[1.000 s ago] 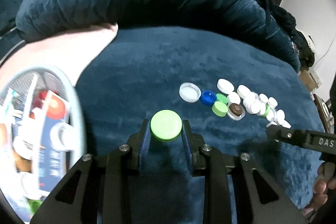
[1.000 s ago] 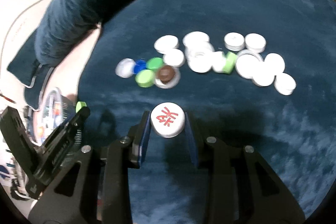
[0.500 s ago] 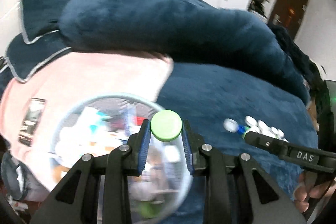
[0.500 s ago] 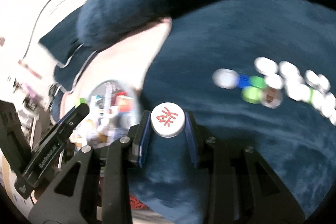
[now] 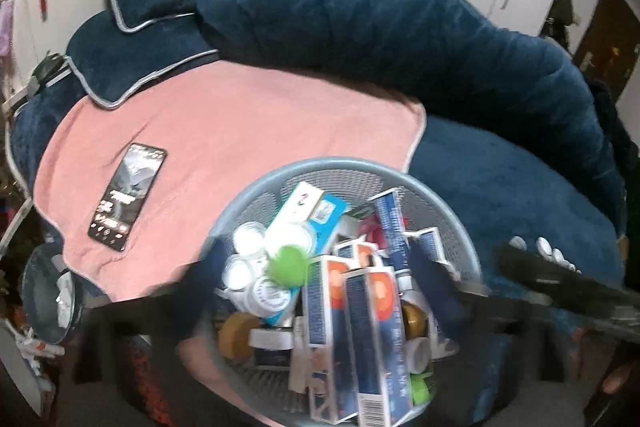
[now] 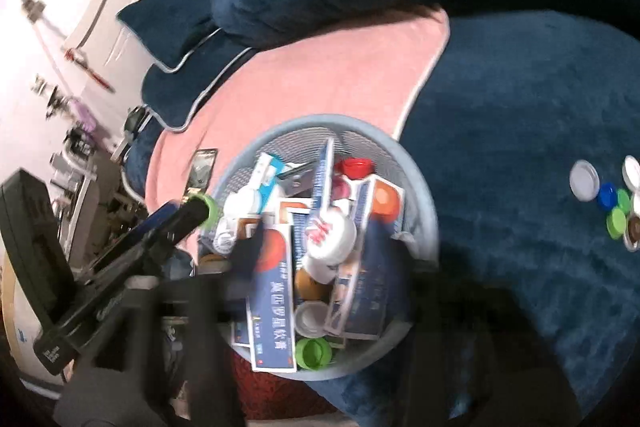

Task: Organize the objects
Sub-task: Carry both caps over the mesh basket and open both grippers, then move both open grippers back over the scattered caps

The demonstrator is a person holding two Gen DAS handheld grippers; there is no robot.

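Left wrist view. The left claw (image 5: 316, 291) stands over the grey mesh basket (image 5: 440, 203), its jaws opening and already wide; both fingers are smeared by motion and hard to trace. The green cap (image 5: 289, 265) sits between them, clear of both pads, blurred, above the basket's contents. The basket holds blue-and-white cartons with orange discs (image 5: 360, 307), white lids and a second green cap low at its near side; print on the cartons is too blurred to read. A phone (image 5: 128, 197) lies face up on the pink towel (image 5: 240, 131), its screen text illegible. A row of white caps (image 5: 548, 251) on the blue bed cover is partly hidden behind the right claw's dark body, which crosses the right edge. The basket's near rim is cut off by the frame.

Right wrist view. The right claw (image 6: 320, 263) is also above the basket (image 6: 424, 187), jaws opening and wide, fingers blurred dark. The white cap with red characters (image 6: 330, 233) lies between them, free of the pads, tilted over the cartons. One carton (image 6: 276, 291) carries white Chinese characters on blue, not clear enough to read with confidence. The left claw's body at lower left bears pale lettering, unreadable. Loose caps (image 6: 608, 199), white, blue, green and brown, lie on the blue bed cover (image 6: 520, 107) at the right, well apart from the basket, some cut off.
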